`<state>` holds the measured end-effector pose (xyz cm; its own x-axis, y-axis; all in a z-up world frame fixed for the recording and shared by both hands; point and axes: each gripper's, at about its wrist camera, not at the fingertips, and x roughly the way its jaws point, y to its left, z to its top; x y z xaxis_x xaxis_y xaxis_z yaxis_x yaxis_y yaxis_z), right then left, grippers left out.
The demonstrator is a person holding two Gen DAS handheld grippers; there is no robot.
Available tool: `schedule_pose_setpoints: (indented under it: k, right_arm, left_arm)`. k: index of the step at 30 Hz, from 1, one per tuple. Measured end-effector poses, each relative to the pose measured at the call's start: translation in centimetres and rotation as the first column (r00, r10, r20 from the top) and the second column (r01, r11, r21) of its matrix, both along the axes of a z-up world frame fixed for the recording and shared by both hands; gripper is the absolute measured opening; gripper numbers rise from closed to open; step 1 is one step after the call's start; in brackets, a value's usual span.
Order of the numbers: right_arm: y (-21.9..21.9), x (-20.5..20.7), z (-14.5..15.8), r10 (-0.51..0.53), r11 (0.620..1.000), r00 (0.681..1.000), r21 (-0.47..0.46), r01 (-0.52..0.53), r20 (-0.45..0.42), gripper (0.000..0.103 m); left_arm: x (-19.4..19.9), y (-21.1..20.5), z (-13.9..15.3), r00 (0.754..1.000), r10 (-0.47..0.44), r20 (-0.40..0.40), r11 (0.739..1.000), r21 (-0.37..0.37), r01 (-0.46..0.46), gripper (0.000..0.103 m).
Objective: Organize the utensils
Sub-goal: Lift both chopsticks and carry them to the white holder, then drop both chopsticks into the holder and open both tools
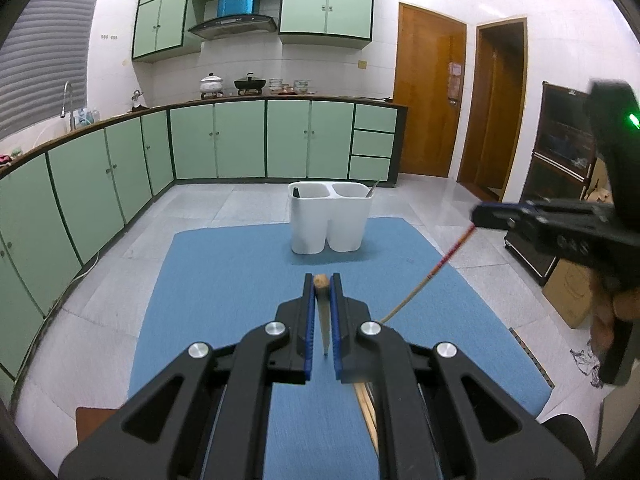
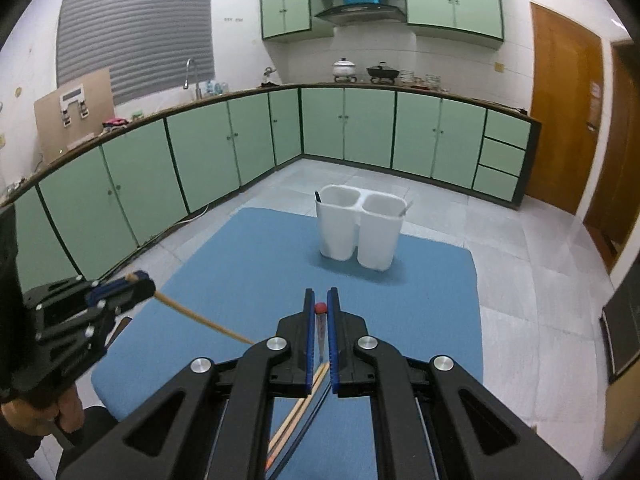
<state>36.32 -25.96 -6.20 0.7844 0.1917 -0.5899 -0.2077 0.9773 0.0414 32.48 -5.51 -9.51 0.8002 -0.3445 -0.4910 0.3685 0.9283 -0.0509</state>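
Observation:
A white two-compartment utensil holder [image 1: 330, 216] [image 2: 358, 226] stands upright at the far end of a blue mat [image 1: 240, 288] [image 2: 256, 264]. A dark utensil leans in its left compartment and a metal one in its right. My left gripper [image 1: 322, 280] is shut on a plain wooden chopstick [image 1: 321, 282], held above the mat; it also shows in the right wrist view [image 2: 132, 280] with the chopstick [image 2: 200, 320] slanting down. My right gripper [image 2: 321, 294] is shut on a red-tipped chopstick [image 2: 320, 309]; in the left wrist view it [image 1: 476, 216] holds that stick [image 1: 432, 268] slanting down.
More chopsticks lie on the mat under the grippers [image 2: 298, 408] [image 1: 368, 408]. Green kitchen cabinets [image 1: 224, 140] run along the left and back. Wooden doors [image 1: 430, 96] and a dark shelf unit [image 1: 560, 168] with a cardboard box [image 1: 570, 292] are on the right.

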Motion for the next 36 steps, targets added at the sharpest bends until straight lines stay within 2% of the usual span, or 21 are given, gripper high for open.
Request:
schedule_pose_setpoints:
  k: [5,12,22,26,31,36]
  right_arm:
    - [-0.2,3.1,1.1,0.014,1.000,0.999,0.017,-0.013,-0.035,0.006]
    - [-0.3,4.9,3.0,0.023,1.000,0.999,-0.015,-0.023,-0.024,0.006]
    - [-2.3,8.3,10.1,-0.013,1.000,0.999,-0.026,0.014,0.049,0.006]
    - [-2.9,10.9,12.3,-0.031,0.999,0.998,-0.019,0.032,0.060,0.006]
    - [-3.3,14.2,13.5,-0.048,0.998,0.996,-0.033,0.050,0.075,0.006]
    - [-4.5,17.5,12.9,-0.070,0.997,0.995,-0.026,0.072,0.075,0.006]
  left_arm:
    - [1.4,0.0,1.0,1.000,-0.003,0.011,1.000,0.004,0.003,0.006]
    - [4.5,0.1,3.4,0.999,-0.013,0.032,1.000,-0.008,0.013,0.006]
    - [10.6,-2.7,10.6,0.992,-0.058,0.113,0.998,0.002,0.058,0.006]
    - [14.1,-4.2,12.9,0.990,-0.061,0.130,0.998,-0.027,0.065,0.006]
    - [17.8,-6.0,14.9,0.985,-0.035,0.172,0.998,-0.051,0.044,0.006]
    - [22.0,-7.5,15.6,0.979,0.008,0.204,0.996,-0.093,0.011,0.006]
